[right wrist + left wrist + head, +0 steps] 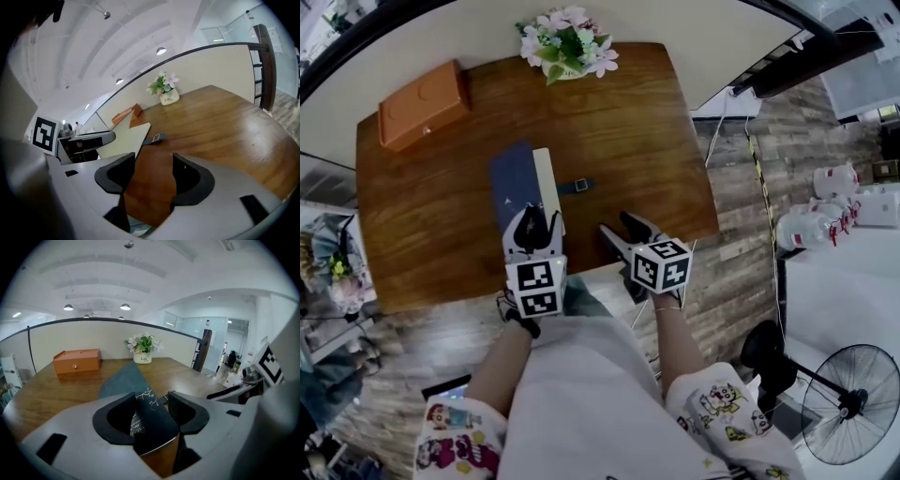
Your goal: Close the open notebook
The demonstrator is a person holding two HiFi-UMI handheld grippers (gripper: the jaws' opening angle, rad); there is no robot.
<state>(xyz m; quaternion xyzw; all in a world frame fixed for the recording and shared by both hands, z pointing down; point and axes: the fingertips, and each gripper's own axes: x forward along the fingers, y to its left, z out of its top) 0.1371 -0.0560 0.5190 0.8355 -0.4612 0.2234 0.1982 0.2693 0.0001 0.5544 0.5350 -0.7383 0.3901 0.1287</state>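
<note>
Jaws of left gripper (152, 411) apart, released. Between them, the notebook (123, 379): its dark-blue cover slanting up through the gap, close to both pads, no pinch evident. Pale branch motif on the cover near the pads. From the head view, pointing forward and down over the near table edge, marker cube toward the camera.

Right gripper (150, 174) likewise released: jaws apart, only bare wood between them, grasping nothing. Hovering just right of the left gripper, near the front edge, apart from the notebook.

Notebook on the table (628, 122), toward its near-left part, not yet shut: blue cover raised at a tilt, cream pages (547, 187) showing along its right side. Blue strap (577, 186) sticking out to the right, flat on the wood.

Farther back, orange box (422, 103) at the far-left corner, well apart from the notebook. Flower pot (570, 45) at the middle of the far edge, pink and white blooms. Curved pale partition behind both.

Off the table to the right, plank floor (741, 234), white jugs (811, 225) and a fan (853, 403). At the bottom of the head view, bare forearms and cartoon-print sleeves (455, 441).
</note>
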